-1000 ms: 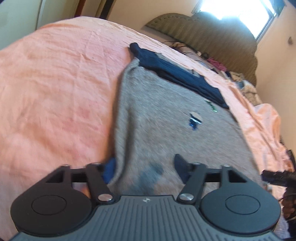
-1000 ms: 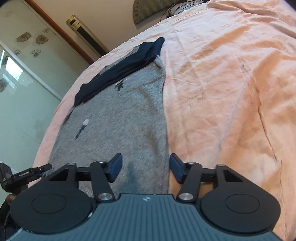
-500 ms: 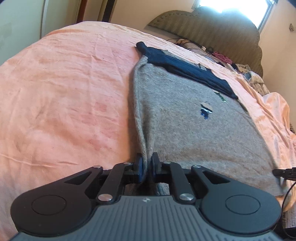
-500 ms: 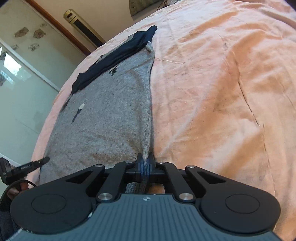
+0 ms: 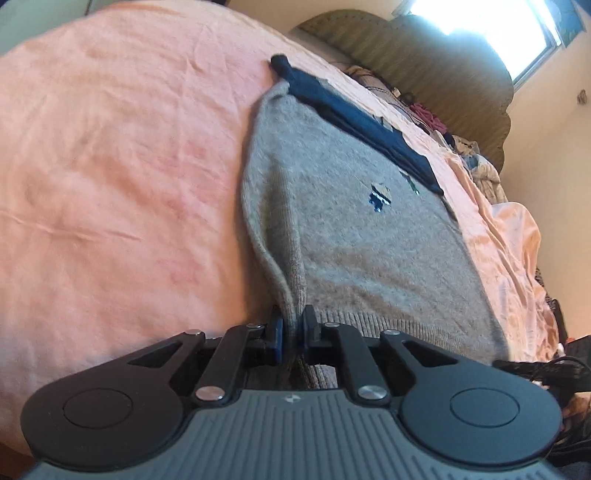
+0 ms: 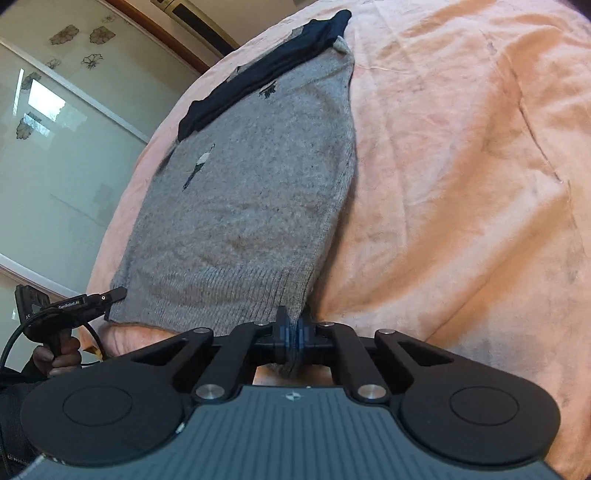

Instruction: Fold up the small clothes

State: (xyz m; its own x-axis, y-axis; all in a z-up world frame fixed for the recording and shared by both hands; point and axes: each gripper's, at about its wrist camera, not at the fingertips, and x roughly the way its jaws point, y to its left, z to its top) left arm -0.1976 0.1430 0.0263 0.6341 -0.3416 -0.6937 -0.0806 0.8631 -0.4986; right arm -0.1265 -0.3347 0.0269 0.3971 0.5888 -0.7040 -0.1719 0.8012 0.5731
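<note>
A grey knit sweater (image 5: 351, 240) lies flat on the pink bed sheet (image 5: 110, 166), with a navy part (image 5: 354, 125) folded across its far end. My left gripper (image 5: 291, 332) has its jaws closing, and the pads pinch the sweater's near left hem corner. In the right wrist view the same sweater (image 6: 251, 192) stretches away, and my right gripper (image 6: 293, 332) is shut on its near right hem corner. Both pinched corners are lifted a little off the sheet. The left gripper's fingertip (image 6: 114, 293) shows at the sweater's other corner, held by a person's hand (image 6: 59, 354).
A padded headboard (image 5: 424, 66) and a heap of clothes (image 5: 476, 158) lie beyond the sweater, under a bright window (image 5: 480, 22). Glass wardrobe doors (image 6: 55, 166) stand past the bed's far side. Bare pink sheet (image 6: 461, 166) spreads to the right of the sweater.
Both grippers went from open over the hem to shut on its two near corners. The hem has since been drawn up and toward me, raising ridges in the knit.
</note>
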